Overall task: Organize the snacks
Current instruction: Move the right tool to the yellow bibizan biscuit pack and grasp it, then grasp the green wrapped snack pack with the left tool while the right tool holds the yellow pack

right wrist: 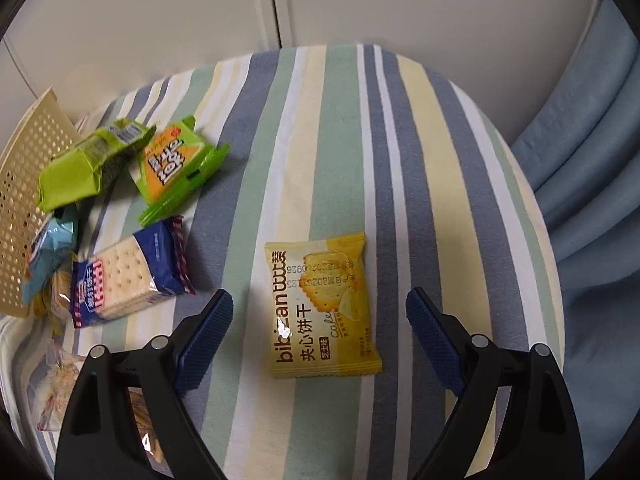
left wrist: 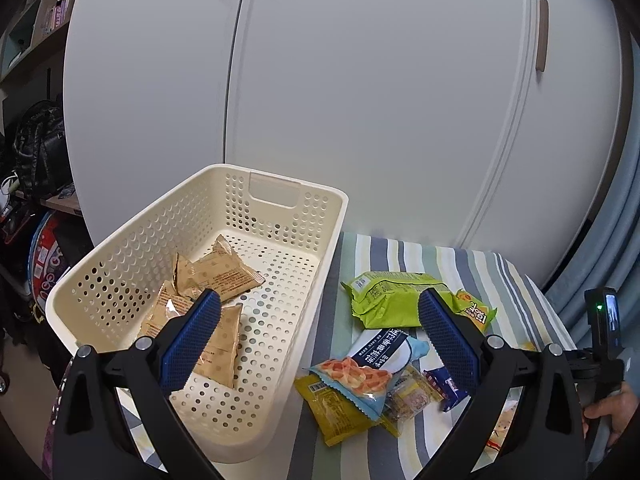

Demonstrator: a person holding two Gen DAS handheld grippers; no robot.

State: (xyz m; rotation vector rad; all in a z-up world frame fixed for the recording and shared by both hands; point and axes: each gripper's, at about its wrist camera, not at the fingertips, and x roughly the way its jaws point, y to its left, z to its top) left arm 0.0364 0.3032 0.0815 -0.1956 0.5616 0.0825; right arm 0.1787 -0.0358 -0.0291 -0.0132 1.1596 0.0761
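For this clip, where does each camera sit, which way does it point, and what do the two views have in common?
Left wrist: sits on the left gripper, looking forward over the cream basket and snack pile toward white cupboard doors; its open blue-padded fingers and a hand show.
Right wrist: sits on the right gripper, angled down at the yellow biscuit packet on the striped cloth; only its open fingers show.
Shared: basket, green packets, blue cracker pack, cloth.

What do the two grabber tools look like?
Both look alike. The left tool and right tool each have two black plastic arms with round silver bolts and dark blue bumpy pads on the fingers. Beside the left one, a black device with a green light.
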